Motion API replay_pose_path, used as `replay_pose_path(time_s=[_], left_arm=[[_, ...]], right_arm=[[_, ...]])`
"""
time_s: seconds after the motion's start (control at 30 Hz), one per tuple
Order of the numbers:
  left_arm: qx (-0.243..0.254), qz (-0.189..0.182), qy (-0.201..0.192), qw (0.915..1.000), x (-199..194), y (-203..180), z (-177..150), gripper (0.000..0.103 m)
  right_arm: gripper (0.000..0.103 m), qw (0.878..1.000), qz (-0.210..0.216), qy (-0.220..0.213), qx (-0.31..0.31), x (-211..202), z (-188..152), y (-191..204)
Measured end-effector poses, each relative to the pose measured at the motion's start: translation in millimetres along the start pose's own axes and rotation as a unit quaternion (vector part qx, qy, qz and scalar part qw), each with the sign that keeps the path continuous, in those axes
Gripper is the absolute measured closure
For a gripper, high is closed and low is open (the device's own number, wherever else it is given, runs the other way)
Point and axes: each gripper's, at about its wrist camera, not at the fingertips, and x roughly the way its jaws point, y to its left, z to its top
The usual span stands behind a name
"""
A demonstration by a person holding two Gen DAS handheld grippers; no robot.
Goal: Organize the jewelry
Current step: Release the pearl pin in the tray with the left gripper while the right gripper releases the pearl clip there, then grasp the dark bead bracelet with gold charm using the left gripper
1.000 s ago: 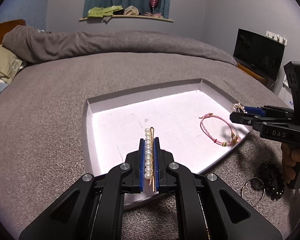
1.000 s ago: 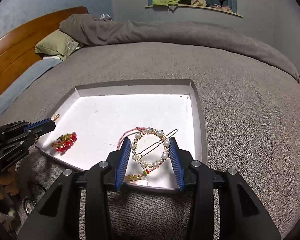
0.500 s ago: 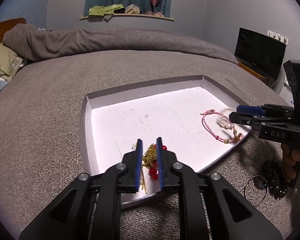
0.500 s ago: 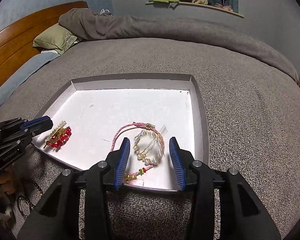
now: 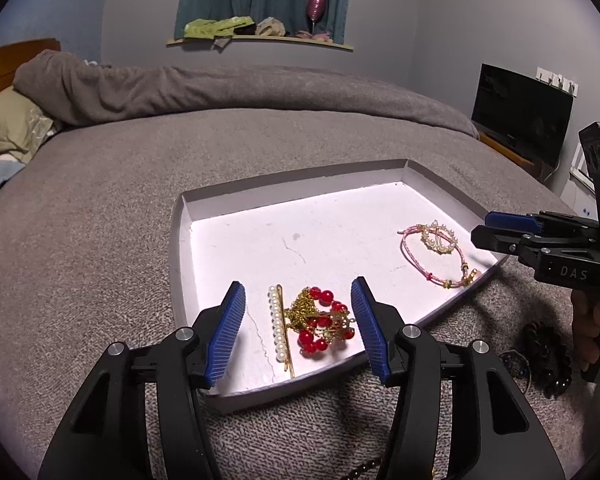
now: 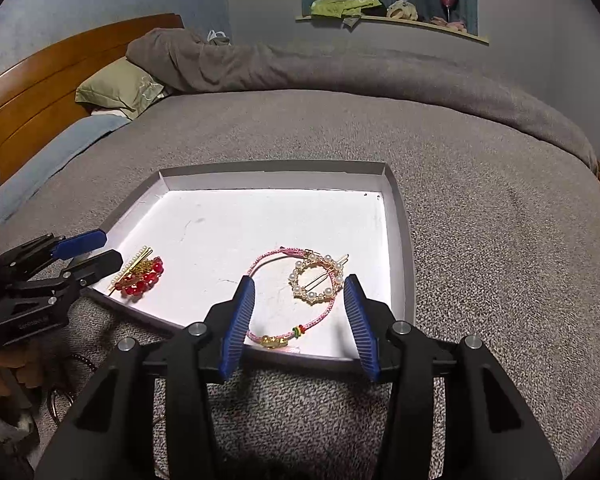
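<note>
Left wrist view: the left gripper (image 5: 298, 330) stands with its jaws spread wide and nothing between them, hanging over the near edge of the tray (image 5: 178, 240); a second ago it was clamped on the pearl pin (image 5: 278, 326), which now lies flat on the tray floor, just beside and seemingly touching the red bead piece (image 5: 322, 322); the pin is therefore delivered. Farther right in the tray lies the pink bracelet (image 5: 434, 256) with the pearl ring clip (image 5: 439, 237) inside its loop; the right gripper (image 5: 496, 230) hovers at the tray's right rim. On the blanket (image 5: 100, 240) outside the tray, below that gripper, sit dark beads (image 5: 548, 354) and a thin hoop, too dim to name surely; they look like the work left.

Right wrist view: the right gripper (image 6: 298, 320) is likewise opened out and empty; the clip (image 6: 318, 280) that it held a second ago now rests on the floor of the tray (image 6: 398, 248), overlapping the far side of the bracelet (image 6: 288, 300); both lie just ahead of the blue pads (image 6: 236, 328). At the left, the left gripper (image 6: 96, 250) stands just short of the pin (image 6: 134, 264) and the red bead piece (image 6: 140, 280). Four pieces are in the tray; both hands are free to fetch the loose items off the blanket (image 6: 480, 240).
</note>
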Motion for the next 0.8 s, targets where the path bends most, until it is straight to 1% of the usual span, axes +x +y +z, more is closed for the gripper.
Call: replay_pose_path(time_s=[0.17, 0.33, 0.5, 0.67, 0.8], left_arm=[[-0.004, -0.003, -0.005, 1.0, -7.2, -0.5, -3.1, 0.047], [-0.01, -0.008, -0.014, 0.9998, -20.3, 2.8, -7.3, 0.047], [-0.01, -0.015, -0.019, 0.9997, -36.6, 1.7, -18.5, 0.047], [-0.007, -0.024, -0.01, 0.9996, -48.5, -1.2, -37.2, 0.047], [-0.005, -0.028, 0.004, 0.9996, -53.7, -2.8, -54.3, 0.047]], right_arm=[[0.056, 1.0, 0.003, -0.009, 0.005, -9.7, -5.3, 0.3], [0.052, 1.0, 0.003, -0.021, 0.007, -20.9, -12.9, 0.2], [0.051, 0.999, 0.004, -0.03, 0.01, -32.7, -22.9, -0.3], [0.051, 0.999, 0.007, -0.037, 0.015, -46.3, -34.5, -0.6], [0.05, 0.999, 0.008, -0.042, 0.017, -57.4, -46.3, -0.9]])
